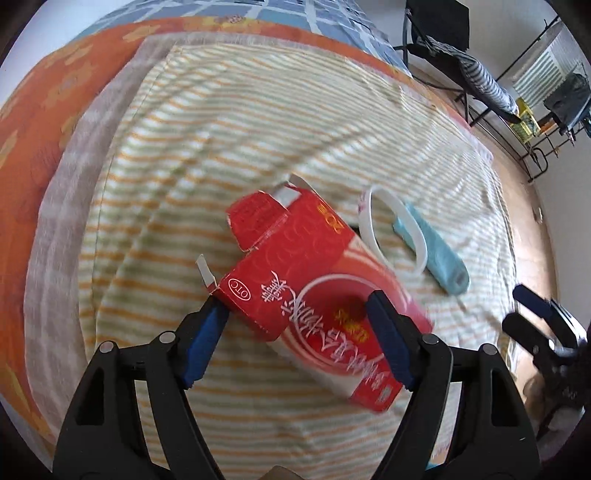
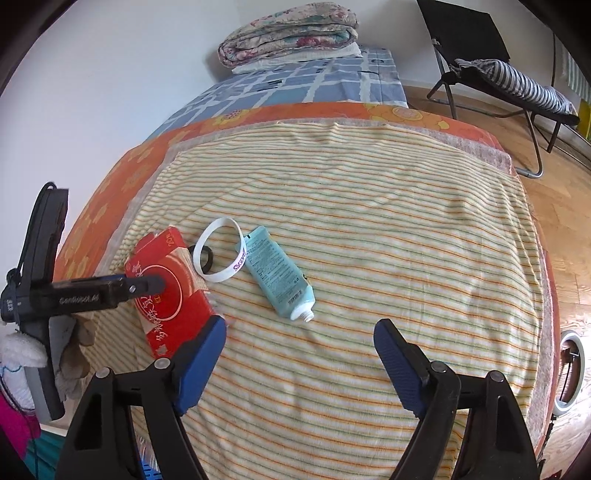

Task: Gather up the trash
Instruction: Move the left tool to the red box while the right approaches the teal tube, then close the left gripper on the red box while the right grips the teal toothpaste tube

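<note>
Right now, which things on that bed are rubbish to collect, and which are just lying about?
Likely rubbish:
- red carton, between the open left gripper fingers
- capless blue tube
- white wristband, perhaps

Just there:
- striped blanket
- folded quilt
- folding chair

We are in a home bedroom: a bed (image 2: 332, 206) spread with a striped blanket over orange flowered and blue checked sheets, a folded quilt (image 2: 291, 33) against the white wall, a folding chair (image 2: 480, 55) on the wooden floor (image 2: 561, 206).
</note>
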Demonstrator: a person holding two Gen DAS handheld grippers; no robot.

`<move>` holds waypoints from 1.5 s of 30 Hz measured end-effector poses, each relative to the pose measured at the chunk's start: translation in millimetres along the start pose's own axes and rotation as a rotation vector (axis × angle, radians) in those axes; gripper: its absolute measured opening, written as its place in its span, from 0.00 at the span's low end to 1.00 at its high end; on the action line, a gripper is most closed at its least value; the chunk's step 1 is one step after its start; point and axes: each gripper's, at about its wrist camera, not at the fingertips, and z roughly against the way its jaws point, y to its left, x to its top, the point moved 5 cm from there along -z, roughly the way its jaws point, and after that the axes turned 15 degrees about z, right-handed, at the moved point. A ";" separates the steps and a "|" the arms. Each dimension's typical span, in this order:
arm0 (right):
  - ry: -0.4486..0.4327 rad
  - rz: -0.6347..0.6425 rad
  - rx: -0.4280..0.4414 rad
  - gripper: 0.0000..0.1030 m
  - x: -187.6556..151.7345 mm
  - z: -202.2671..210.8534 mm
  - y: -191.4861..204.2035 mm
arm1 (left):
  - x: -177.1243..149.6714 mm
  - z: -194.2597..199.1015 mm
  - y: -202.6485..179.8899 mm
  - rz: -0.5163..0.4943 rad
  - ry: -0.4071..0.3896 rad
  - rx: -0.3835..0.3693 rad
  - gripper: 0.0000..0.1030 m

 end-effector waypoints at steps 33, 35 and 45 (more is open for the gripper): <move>0.023 -0.062 -0.014 0.70 3.7 -20.1 -26.6 | -9.6 -31.7 -40.5 -0.128 -0.044 0.141 0.97; 0.027 -0.041 -0.014 0.69 6.7 -24.8 -22.5 | -10.4 -27.8 -33.8 -0.142 -0.027 0.126 0.95; 0.075 0.176 -0.092 0.65 22.6 -59.8 8.0 | -17.8 -9.9 -1.5 -0.221 0.061 0.097 0.93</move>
